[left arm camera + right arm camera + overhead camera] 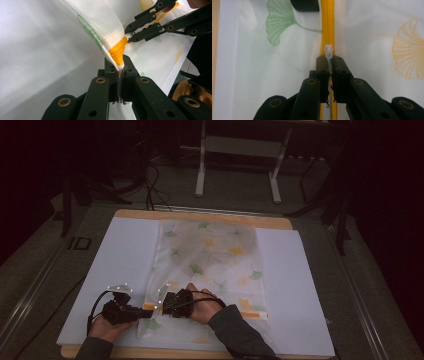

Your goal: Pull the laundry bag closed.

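High view: we are working at the near left corner of a mesh bag (210,265) that is lying flat on a white sheet (295,285), the left gripper (142,310) and right gripper (159,306) meeting at its orange zipper (250,314). Left gripper view: we are pinching the bag's end at the zipper (117,51), jaws pressed together; the cloth is draping softly, so it is looking light and limp. Right gripper view: we are nipping the white zipper pull (328,51), the sensible hold, small and likely slippery, with the zipper (327,25) running straight ahead.
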The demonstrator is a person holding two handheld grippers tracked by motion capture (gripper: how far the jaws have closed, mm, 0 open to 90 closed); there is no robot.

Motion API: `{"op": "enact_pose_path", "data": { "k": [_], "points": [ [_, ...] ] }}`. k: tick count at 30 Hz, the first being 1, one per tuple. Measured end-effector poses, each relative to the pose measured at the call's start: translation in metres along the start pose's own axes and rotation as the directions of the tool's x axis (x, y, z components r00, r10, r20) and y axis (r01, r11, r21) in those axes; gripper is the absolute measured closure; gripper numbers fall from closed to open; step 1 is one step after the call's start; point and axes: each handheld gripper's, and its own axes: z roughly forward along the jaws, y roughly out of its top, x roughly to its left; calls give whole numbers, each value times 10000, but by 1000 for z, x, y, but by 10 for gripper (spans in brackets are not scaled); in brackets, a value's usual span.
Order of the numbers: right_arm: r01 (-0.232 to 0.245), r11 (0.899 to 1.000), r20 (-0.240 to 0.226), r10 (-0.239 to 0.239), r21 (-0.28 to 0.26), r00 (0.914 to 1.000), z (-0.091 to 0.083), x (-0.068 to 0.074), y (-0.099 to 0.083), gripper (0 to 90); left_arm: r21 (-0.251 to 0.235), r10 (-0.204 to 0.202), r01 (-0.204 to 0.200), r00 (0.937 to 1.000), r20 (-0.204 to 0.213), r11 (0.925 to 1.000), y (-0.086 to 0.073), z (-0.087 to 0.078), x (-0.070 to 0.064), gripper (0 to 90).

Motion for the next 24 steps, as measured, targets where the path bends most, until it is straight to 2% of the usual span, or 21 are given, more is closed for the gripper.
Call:
{"op": "enact_pose_path", "data": {
  "k": [14, 24],
  "points": [
    [-207, 9998, 51, 207, 7, 9998, -4, -1, -12, 850, -47, 21, -21, 10000, -29, 10000, 0, -2, 1, 867],
    [-219, 9998, 100, 219, -14, 9997, -6, 1, -13, 850, -37, 51, -51, 10000, -26, 10000, 0, -3, 0, 868]
  ]
}}
